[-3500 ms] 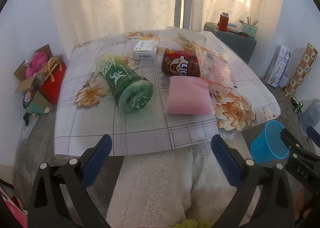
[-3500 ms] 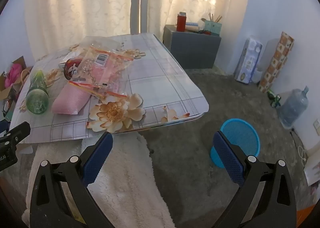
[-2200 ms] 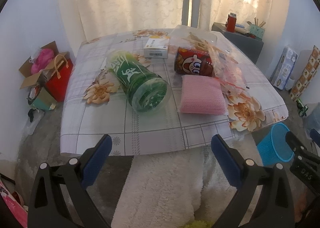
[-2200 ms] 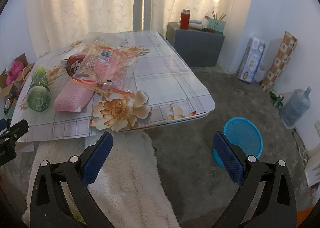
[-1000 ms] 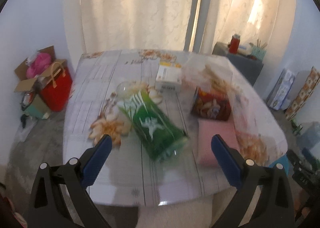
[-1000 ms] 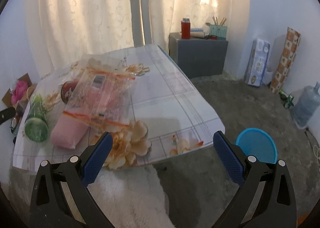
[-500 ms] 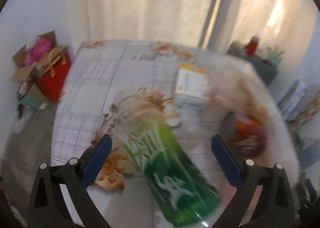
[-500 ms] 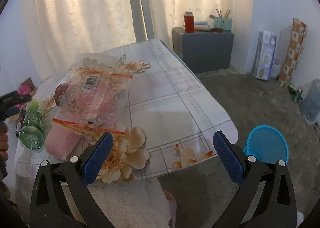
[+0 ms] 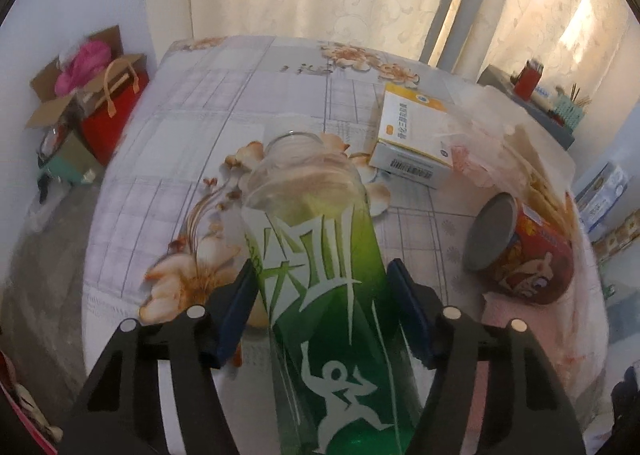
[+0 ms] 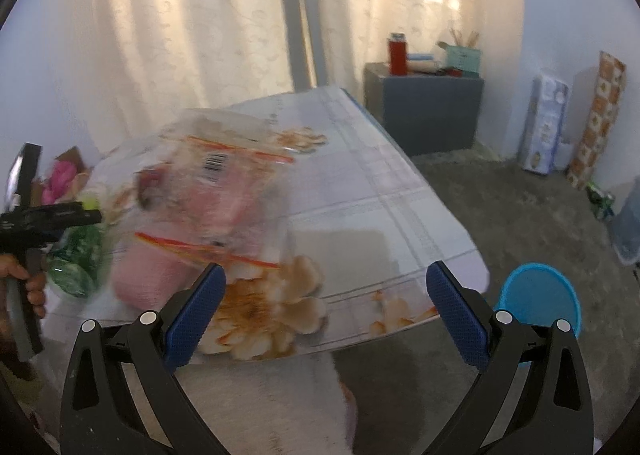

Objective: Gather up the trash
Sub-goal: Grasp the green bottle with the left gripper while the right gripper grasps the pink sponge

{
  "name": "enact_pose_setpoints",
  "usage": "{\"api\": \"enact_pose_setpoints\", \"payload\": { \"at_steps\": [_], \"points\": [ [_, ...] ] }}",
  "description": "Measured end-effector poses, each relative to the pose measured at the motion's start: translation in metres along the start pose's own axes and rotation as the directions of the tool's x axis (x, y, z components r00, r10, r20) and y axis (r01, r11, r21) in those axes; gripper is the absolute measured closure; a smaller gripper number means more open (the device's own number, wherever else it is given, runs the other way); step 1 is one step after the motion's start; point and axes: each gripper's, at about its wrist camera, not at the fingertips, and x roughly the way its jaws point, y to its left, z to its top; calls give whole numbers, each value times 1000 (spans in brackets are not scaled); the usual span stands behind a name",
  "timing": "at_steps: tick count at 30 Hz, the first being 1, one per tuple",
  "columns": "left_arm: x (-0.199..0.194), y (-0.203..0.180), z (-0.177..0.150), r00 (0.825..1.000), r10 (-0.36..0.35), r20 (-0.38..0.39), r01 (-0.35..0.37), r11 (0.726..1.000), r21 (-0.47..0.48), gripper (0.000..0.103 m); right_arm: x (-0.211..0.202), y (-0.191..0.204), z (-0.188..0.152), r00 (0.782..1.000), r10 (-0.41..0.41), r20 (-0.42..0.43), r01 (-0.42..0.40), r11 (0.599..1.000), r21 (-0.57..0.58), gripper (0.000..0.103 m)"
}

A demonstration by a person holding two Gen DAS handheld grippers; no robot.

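Straddling the green bottle (image 9: 320, 275), the left gripper (image 9: 322, 287) has its two blue pads one on each side of the bottle's body, touching or all but touching the glass, though whether they actually clamp it cannot be told from the left wrist view. The bottle lies on its side on the table (image 9: 192, 135), its clear open mouth pointing away from the camera and its green end, printed with white characters and a figure, toward the gripper. It rests over a printed flower on the tablecloth. Just beyond the mouth and to the right lies a white and yellow box (image 9: 412, 135), flat on the cloth. Further right a red can (image 9: 520, 251) lies on its side with its grey end toward the bottle, and a crumpled clear plastic bag (image 9: 516, 147) lies behind it. A pink pad (image 9: 532, 331) shows under and in front of the can. The right gripper (image 10: 326, 307) hangs spread wide with nothing between its pads, hovering over the near edge of the table beside the blurred plastic bag with orange strips. In the right wrist view the left gripper appears at far left over the green bottle. A blue basket (image 10: 540, 297) stands on the floor past the table's right corner, well apart from the bottle.
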Motion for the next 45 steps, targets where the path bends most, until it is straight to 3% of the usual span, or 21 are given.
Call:
{"api": "enact_pose_setpoints", "payload": {
  "at_steps": [7, 10, 13, 15, 23, 29, 35, 40, 45],
  "points": [
    [-23, 20, -28, 997, -79, -8, 79, 995, -58, 42, -22, 33, 7, 985, 171, 5, -171, 984, -51, 7],
    [-31, 30, -41, 993, -119, -13, 117, 988, -98, 43, -21, 48, 12, 963, 268, -38, -269, 963, -32, 7],
    [-36, 39, -51, 980, -192, -40, 184, 971, -155, 43, -12, 64, 14, 917, 382, -113, -380, 924, 34, 8],
    [-35, 46, -56, 972, -228, -61, 212, 957, -197, 43, -2, 76, 13, 902, 400, -163, -396, 917, 58, 10],
    [-40, 65, -66, 953, -292, -77, 265, 930, -254, 43, 48, 130, 4, 910, 291, -297, -298, 954, 21, 15],
    [-43, 70, -69, 942, -328, -69, 300, 917, -263, 43, 59, 155, 2, 954, 155, -258, -179, 981, -69, 15],
    [-44, 71, -70, 933, -355, -56, 332, 911, -246, 43, 87, 173, -5, 968, 49, -246, -84, 987, -135, 15],
    [-46, 73, -71, 927, -372, -52, 350, 907, -235, 43, 85, 170, -13, 963, 47, -267, -97, 979, -178, 22],
    [-48, 76, -72, 917, -394, -62, 373, 901, -222, 43, 71, 171, -24, 935, 107, -337, -196, 950, -241, 22]
  ]
}}
